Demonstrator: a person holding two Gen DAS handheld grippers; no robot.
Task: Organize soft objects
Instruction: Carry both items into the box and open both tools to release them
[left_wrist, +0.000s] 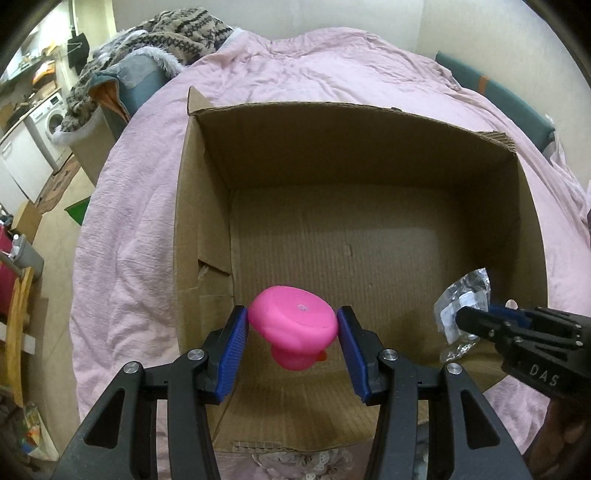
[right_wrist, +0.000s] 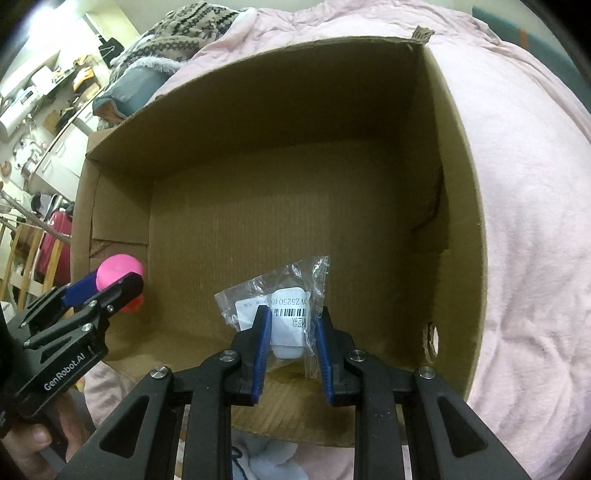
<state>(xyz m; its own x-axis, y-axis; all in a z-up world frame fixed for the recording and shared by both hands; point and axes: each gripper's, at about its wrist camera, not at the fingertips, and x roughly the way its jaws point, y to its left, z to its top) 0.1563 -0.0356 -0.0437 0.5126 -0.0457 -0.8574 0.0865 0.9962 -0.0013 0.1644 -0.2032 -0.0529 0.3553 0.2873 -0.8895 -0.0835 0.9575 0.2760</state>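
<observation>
Left gripper (left_wrist: 291, 325) clamped on pink toy (left_wrist: 293, 326), above box (left_wrist: 192, 229) near-left corner. Right gripper (right_wrist: 290, 325) clamped on clear packet (right_wrist: 280, 295), above box near edge. Box on bed (left_wrist: 122, 221)

We see a bed under a wrinkled pink quilt (left_wrist: 140, 206), carrying an open brown cardboard box (left_wrist: 332, 155) near us.

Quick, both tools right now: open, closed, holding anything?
Left tool: closed on the pink toy, above the cardboard box.
Right tool: closed on the clear plastic packet, also over the box.
</observation>
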